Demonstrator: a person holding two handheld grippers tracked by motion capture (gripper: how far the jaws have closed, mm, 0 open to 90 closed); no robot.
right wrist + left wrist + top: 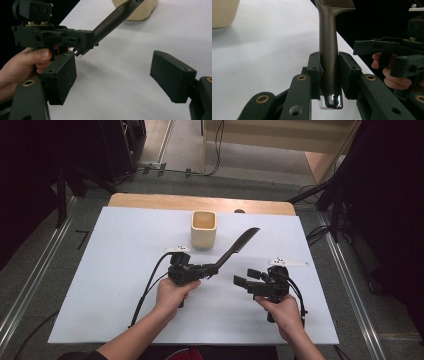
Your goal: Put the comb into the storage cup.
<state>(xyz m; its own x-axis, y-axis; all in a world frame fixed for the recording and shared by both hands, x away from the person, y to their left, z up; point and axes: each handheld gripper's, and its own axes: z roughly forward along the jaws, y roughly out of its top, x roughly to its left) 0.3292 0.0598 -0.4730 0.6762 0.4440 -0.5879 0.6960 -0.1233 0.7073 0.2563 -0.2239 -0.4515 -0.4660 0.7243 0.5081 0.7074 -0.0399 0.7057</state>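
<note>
Comb (238,246) is clamped by its handle end in the left gripper (207,269), its long axis slanted up toward the cup (203,229), just right of it. Right gripper (245,277), wide open and empty, is held farther from the cup.

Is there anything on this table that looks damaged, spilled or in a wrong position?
Nothing stands out. The beige cup stands upright on the white table, with no spill near it. The left claw holds the dark comb firmly by its handle, lifted at a slant. The right claw is open.
</note>
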